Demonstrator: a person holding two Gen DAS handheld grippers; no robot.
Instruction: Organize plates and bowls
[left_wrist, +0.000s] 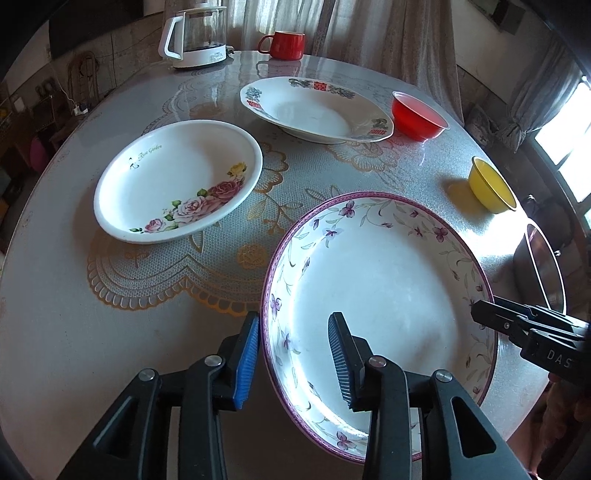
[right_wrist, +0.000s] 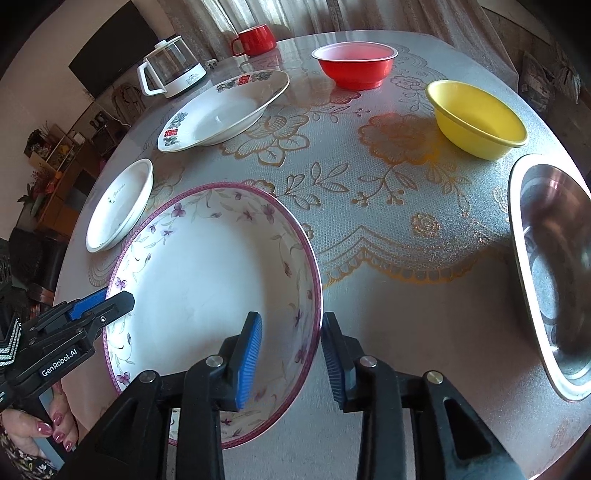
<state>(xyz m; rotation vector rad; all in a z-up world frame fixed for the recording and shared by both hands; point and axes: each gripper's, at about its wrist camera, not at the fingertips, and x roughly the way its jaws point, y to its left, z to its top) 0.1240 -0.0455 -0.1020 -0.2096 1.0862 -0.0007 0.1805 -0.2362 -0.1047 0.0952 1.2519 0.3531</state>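
A large white plate with a purple rim and violet flowers (left_wrist: 388, 295) (right_wrist: 207, 266) lies on the table nearest me. My left gripper (left_wrist: 295, 354) (right_wrist: 122, 295) straddles its left rim, one pad outside and one over the plate, neither pressing. At the plate's right rim my right gripper (right_wrist: 291, 354) (left_wrist: 480, 314) stands the same way, open, with a small gap at each pad. Farther off lie a rose-printed plate (left_wrist: 177, 177) (right_wrist: 118, 206) and a plate with red characters (left_wrist: 314, 107) (right_wrist: 221, 110). A red bowl (left_wrist: 419, 116) (right_wrist: 354, 66) and a yellow bowl (left_wrist: 491, 184) (right_wrist: 476, 118) stand at the right.
A steel bowl (right_wrist: 554, 273) (left_wrist: 543, 266) sits at the table's right edge. At the far side stand a glass kettle (left_wrist: 195, 33) (right_wrist: 170, 70) and a red mug (left_wrist: 286, 44) (right_wrist: 255, 35). The round table (right_wrist: 388, 229) carries a lace-patterned cover. A hand (right_wrist: 44, 432) holds the left gripper's handle.
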